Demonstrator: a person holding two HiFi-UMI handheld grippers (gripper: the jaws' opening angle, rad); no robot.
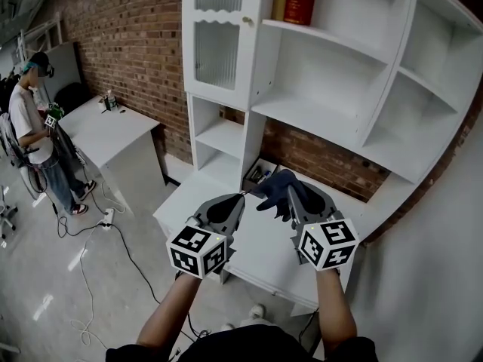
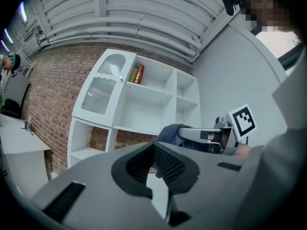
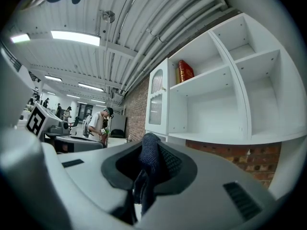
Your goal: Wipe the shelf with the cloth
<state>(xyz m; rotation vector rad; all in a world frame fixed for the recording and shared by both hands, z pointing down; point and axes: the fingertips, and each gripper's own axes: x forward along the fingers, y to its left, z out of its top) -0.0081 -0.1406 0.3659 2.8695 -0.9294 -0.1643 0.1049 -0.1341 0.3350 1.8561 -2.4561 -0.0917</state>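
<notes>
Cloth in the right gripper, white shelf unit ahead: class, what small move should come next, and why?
Probably raise the right gripper forward until the cloth rests on the wide open shelf board. Its jaws are shut on the dark cloth, which hangs above the desk and touches no shelf. The left gripper is shut and empty.

Indoor light, even and soft, from ceiling strip lights (image 3: 76, 37); tubes blown out to white in right gripper view. Head view fairly bright; shelf (image 1: 324, 74) evenly lit, faint shadows inside compartments; pale glare streaks on floor (image 1: 45, 262). Gripper views: heavy fisheye, black corners, straight lines bowed. Left gripper (image 2: 154, 152) and right gripper (image 3: 149, 145) near lens, soft-focus, dim; background sharper.
</notes>
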